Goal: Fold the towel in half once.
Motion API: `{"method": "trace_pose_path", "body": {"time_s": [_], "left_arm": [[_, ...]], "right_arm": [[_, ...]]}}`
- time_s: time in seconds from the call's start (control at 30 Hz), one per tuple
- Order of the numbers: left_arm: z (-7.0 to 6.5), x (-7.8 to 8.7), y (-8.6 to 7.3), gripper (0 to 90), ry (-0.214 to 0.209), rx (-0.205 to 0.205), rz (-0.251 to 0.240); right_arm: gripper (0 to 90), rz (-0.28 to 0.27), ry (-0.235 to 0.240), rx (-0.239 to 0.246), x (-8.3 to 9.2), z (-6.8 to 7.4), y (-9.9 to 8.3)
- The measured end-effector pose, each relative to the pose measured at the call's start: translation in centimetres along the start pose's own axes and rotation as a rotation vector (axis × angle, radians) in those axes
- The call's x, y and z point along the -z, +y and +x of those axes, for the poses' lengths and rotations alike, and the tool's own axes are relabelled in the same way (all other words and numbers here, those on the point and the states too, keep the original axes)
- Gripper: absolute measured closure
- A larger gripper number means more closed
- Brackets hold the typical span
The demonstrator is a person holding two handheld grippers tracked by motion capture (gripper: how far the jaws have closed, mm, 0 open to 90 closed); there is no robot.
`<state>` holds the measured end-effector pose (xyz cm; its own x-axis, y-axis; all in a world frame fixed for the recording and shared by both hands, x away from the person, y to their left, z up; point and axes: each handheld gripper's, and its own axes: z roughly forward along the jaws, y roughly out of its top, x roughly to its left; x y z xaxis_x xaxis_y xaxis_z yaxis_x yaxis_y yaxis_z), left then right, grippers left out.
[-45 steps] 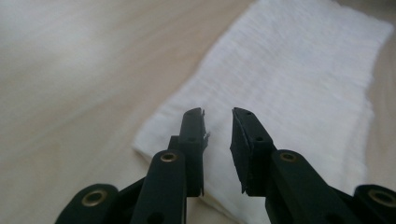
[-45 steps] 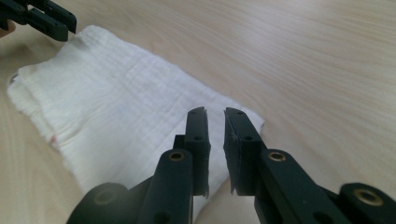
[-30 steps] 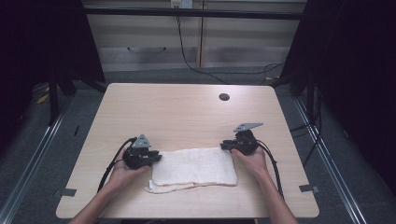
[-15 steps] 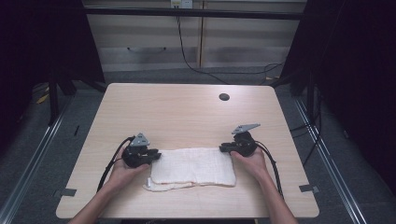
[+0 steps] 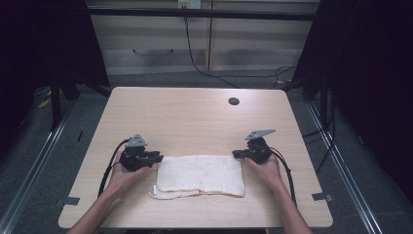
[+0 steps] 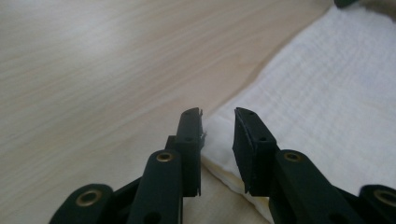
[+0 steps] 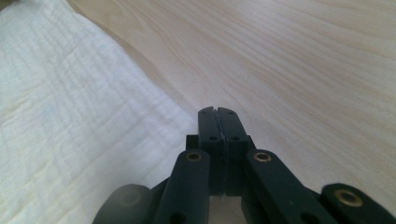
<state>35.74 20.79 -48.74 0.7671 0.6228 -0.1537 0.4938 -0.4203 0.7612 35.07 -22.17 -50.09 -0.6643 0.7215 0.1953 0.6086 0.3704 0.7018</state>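
A folded white cloth point(image 5: 200, 176) lies flat on the near half of the light wooden table point(image 5: 195, 114), roughly midway between its left and right edges, with a thin lower layer peeking out along its near-left edge. The person's left hand point(image 5: 124, 174) holds the left gripper point(image 5: 157, 157) at the cloth's far-left corner. In the left gripper view its two black jaws stand a little apart with a narrow gap between them, and the corner of the cloth point(image 6: 327, 93) sits in and just under that gap; neither jaw is pressed onto the fabric. The right hand point(image 5: 265, 168) holds the right gripper point(image 5: 235, 154) at the cloth's far-right corner. In the right gripper view its jaws are pressed flat together with no gap, and the cloth point(image 7: 70, 116) lies to their left, its edge reaching right up beside the jaw tips; whether any fabric is pinched between them cannot be told. A black cable trails from each gripper toward the near edge of the table. A small dark round hole point(image 5: 234, 101) sits on the far right part of the tabletop, well apart from the cloth.
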Motion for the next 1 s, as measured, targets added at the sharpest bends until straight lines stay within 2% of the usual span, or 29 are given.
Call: {"method": "trace_pose_path", "body": {"time_s": [0.03,0.07,0.1,0.2,0.33,0.4,0.6,0.67,0.77,0.83,0.87,0.93,1.0], "left_arm": [[0.4,0.0,0.3,69.9,0.012,0.005,-0.001],[0.9,-0.3,0.4,68.4,0.003,0.019,-0.019],[1.0,-0.6,0.4,67.5,0.0,0.025,0.004],[0.8,-1.4,0.1,64.1,-0.011,-0.002,0.049],[0.3,-1.8,0.1,63.4,-0.009,-0.03,0.059],[0.2,-2.2,0.0,64.2,-0.015,-0.04,0.082],[-0.3,-2.2,-0.2,66.3,-0.002,-0.072,0.085],[-0.3,-2.2,-0.2,66.3,-0.005,-0.078,0.087],[-0.5,-2.2,-0.3,71.0,-0.017,-0.083,0.084],[-0.8,-2.2,-0.3,81.5,-0.025,-0.094,0.088],[-0.9,-2.2,-0.3,83.8,-0.021,-0.096,0.089],[-1.0,-2.2,-0.2,84.8,-0.013,-0.1,0.097],[-1.0,-2.2,-0.2,85.0,-0.017,-0.087,0.092]], "right_arm": [[89.9,-0.001,0.004,-0.001,0.0,0.0,0.0],[89.9,0.0,0.003,0.0,-0.1,0.0,0.0],[89.9,0.001,0.001,0.0,-0.1,0.0,0.0],[89.8,-0.005,0.003,0.002,-0.1,0.1,0.0],[89.3,-0.002,0.003,-0.004,0.0,0.0,0.0],[87.7,0.001,0.0,-0.006,0.0,0.0,-0.1],[80.1,0.016,-0.006,0.003,0.0,0.0,-0.3],[78.8,0.022,0.004,-0.002,0.0,-0.1,-0.4],[78.8,0.023,0.012,-0.012,0.1,-0.1,-0.4],[85.5,0.019,0.019,-0.012,0.0,-0.1,-0.5],[86.6,0.02,0.023,-0.014,0.0,-0.1,-0.6],[88.2,0.019,0.025,-0.018,0.0,-0.1,-0.5],[88.6,0.016,0.014,-0.019,0.0,0.0,-0.5]]}}
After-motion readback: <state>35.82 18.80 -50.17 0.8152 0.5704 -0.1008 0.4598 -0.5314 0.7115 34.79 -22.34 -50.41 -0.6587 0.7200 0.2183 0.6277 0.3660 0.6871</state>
